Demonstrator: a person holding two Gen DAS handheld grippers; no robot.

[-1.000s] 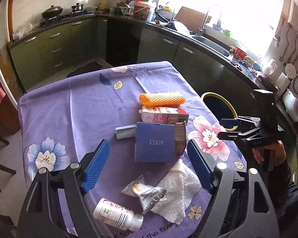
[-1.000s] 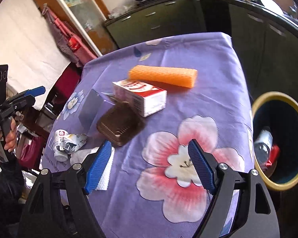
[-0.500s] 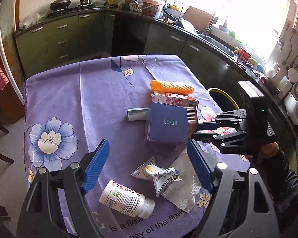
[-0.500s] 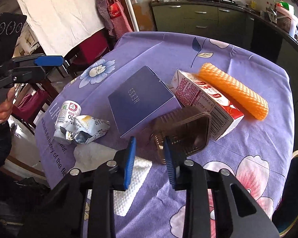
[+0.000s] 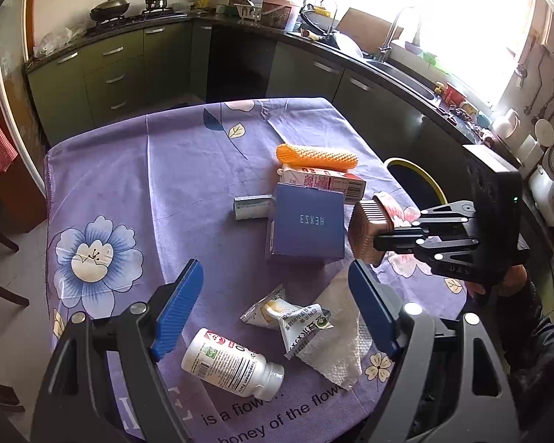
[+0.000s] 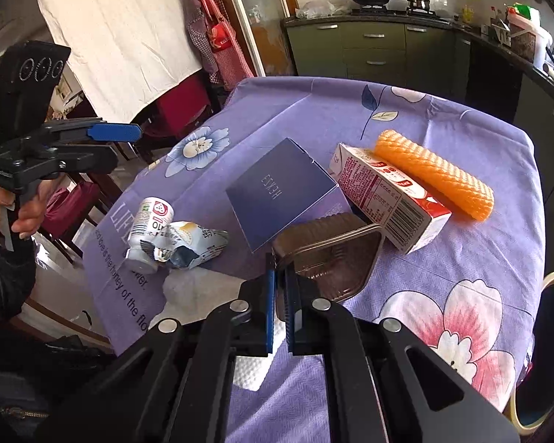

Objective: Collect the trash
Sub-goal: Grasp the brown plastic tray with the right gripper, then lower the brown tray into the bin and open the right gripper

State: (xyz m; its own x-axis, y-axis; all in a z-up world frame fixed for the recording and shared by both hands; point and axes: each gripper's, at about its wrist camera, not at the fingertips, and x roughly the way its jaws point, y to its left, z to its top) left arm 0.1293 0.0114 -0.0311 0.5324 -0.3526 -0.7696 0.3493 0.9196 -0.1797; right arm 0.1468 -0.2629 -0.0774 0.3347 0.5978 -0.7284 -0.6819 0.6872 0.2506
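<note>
My right gripper [image 6: 280, 285] is shut on the near rim of a brown ribbed plastic tray [image 6: 332, 254], which tilts up beside the blue box [image 6: 277, 192]. In the left wrist view the same gripper [image 5: 378, 240] holds the tray [image 5: 367, 227] at the table's right side. My left gripper [image 5: 273, 266] hangs open above the table's near edge with nothing between its fingers. Below it lie a white supplement bottle [image 5: 229, 360], a crumpled wrapper [image 5: 299, 323] and a paper towel [image 5: 345, 350]. A red and white carton [image 5: 328, 181] and an orange foam net [image 5: 315, 157] lie further back.
A yellow-rimmed bin [image 5: 417, 181] stands on the floor off the table's right edge. A small grey-green box [image 5: 251, 208] lies left of the blue box. Green kitchen cabinets [image 5: 110, 77] run behind, and chairs [image 6: 77, 199] stand at the table's left.
My right gripper swung from over the pink flower to the brown tray, and its jaws closed on the tray's rim. The tray now tilts up. My left gripper stayed open and barely shifted.
</note>
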